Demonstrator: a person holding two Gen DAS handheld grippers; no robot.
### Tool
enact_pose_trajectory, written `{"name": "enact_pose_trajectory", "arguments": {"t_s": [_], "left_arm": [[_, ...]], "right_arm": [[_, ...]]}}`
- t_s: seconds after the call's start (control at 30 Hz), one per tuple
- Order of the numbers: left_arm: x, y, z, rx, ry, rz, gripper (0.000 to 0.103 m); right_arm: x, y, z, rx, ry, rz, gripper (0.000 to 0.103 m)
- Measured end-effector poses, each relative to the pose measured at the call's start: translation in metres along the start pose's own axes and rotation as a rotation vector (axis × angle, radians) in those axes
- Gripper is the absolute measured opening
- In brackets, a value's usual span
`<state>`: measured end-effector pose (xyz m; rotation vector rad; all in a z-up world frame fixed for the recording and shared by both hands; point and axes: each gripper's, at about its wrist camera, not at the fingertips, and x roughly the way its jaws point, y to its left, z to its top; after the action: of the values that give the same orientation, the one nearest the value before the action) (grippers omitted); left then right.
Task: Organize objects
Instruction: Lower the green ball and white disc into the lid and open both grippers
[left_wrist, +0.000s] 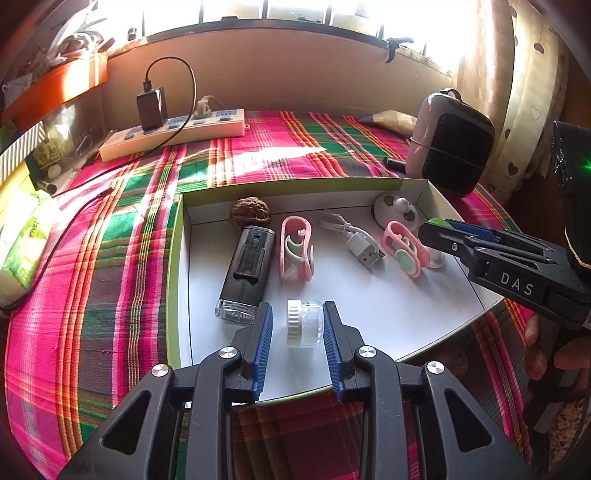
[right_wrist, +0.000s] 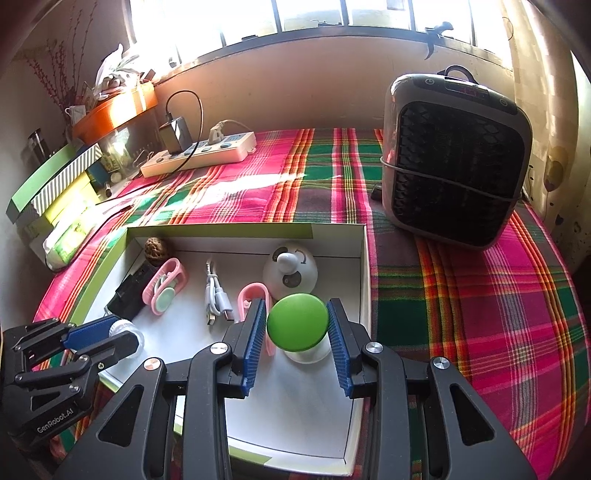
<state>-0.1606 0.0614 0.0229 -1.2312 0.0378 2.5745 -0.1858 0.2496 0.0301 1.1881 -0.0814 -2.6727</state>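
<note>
Black flashlight half hidden behind left tool.

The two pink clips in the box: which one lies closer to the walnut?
The pink clip between the black USB stick and the white cable, just right of the walnut. The other clip lies beyond the cable, by the right gripper.

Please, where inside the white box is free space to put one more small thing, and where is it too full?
Free: the box floor near its front edge, below the right gripper. Also the floor between the cable and the jar. Crowded: the back row, from the walnut to the pink clips.
</note>
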Motion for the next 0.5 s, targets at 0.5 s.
{"name": "enact_pose_trajectory", "arguments": {"t_s": [0.5], "left_arm": [[-0.0034,0.0031,-0.0017,-0.020,0.003,0.018,0.035]], "right_arm": [[-0.0046,0.0067,-0.0033,-0.020,-0.010,0.000,0.051]]}}
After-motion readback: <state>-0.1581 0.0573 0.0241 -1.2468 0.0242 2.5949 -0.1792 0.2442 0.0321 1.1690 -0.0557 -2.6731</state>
